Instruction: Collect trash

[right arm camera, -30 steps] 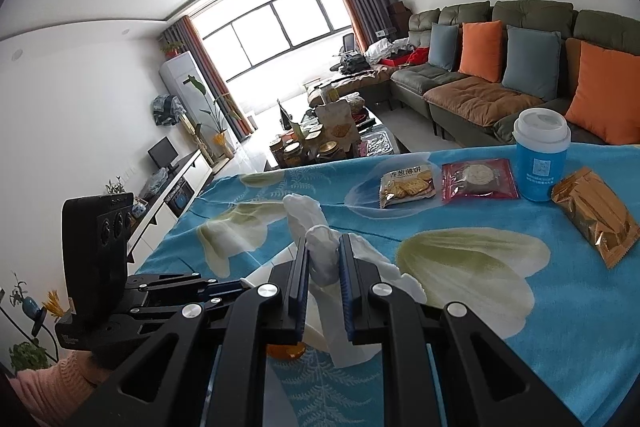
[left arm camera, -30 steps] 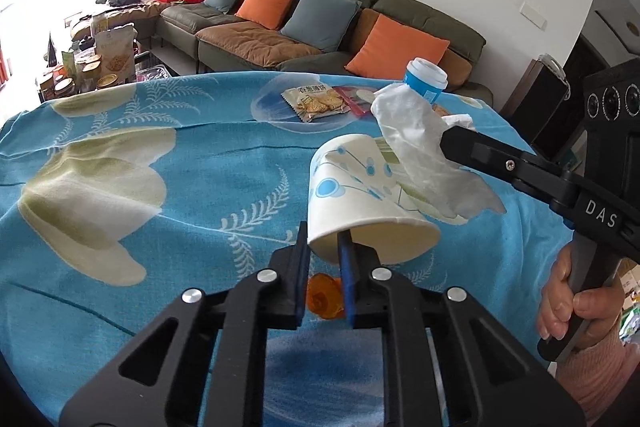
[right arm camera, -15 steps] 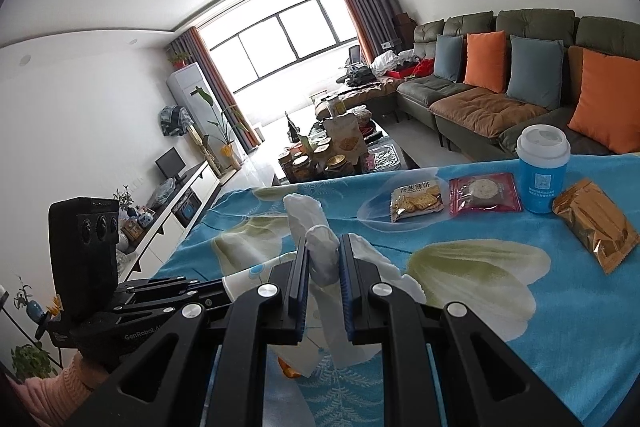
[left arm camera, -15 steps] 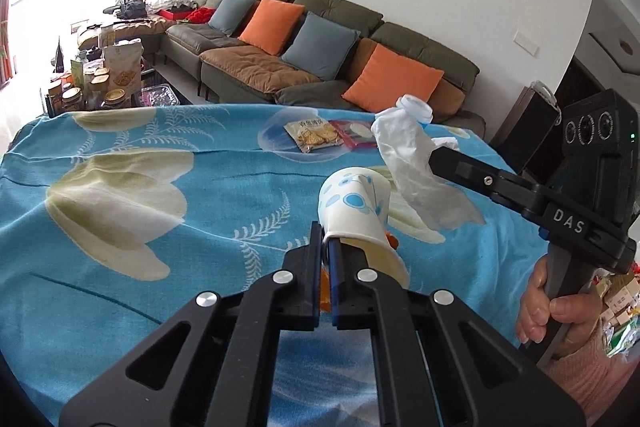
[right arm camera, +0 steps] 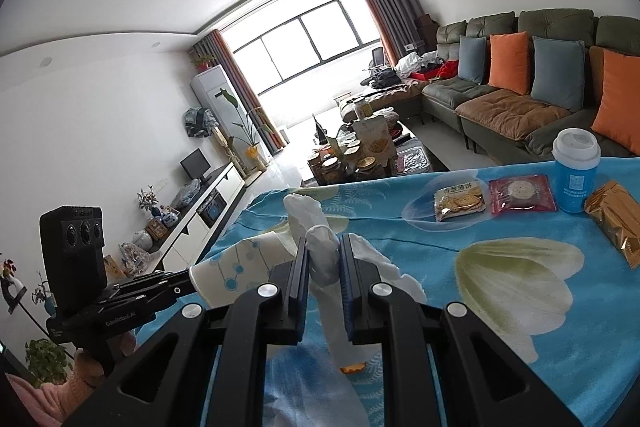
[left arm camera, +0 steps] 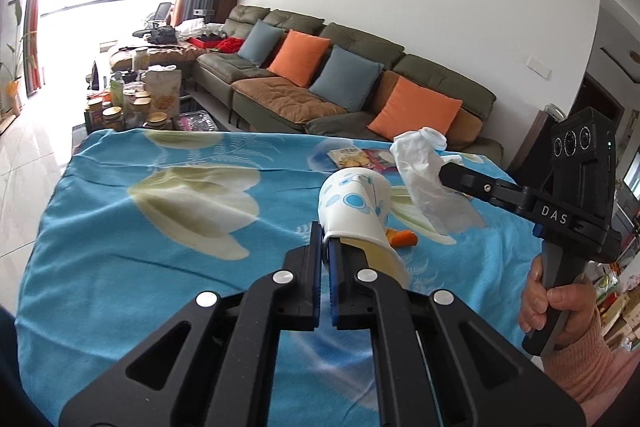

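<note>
My left gripper [left arm camera: 325, 233] is shut on the rim of a white paper cup [left arm camera: 354, 207] with blue dots, held tilted above the blue flowered tablecloth [left arm camera: 140, 235]. The same paper cup [right arm camera: 240, 269] shows at the left in the right wrist view, pinched by the left gripper [right arm camera: 191, 277]. My right gripper [right arm camera: 324, 251] is shut on a crumpled white tissue [right arm camera: 318, 255], which hangs down below the fingers. In the left wrist view this tissue [left arm camera: 420, 167] dangles from the right gripper [left arm camera: 442, 171], just right of the cup. An orange scrap [left arm camera: 404, 238] lies on the cloth under the cup.
At the table's far side lie a cracker packet [right arm camera: 459, 202], a pink snack packet [right arm camera: 522, 193], a blue lidded cup [right arm camera: 576, 175] and a gold wrapper [right arm camera: 618, 223]. A green sofa [left arm camera: 320, 83] with cushions stands behind. A low table [left arm camera: 132, 103] with jars is at the left.
My left gripper closed tight on the cup's rim and lifted it up off the cloth, uncovering the orange scrap. The right gripper kept its hold on the tissue and rose slightly.
</note>
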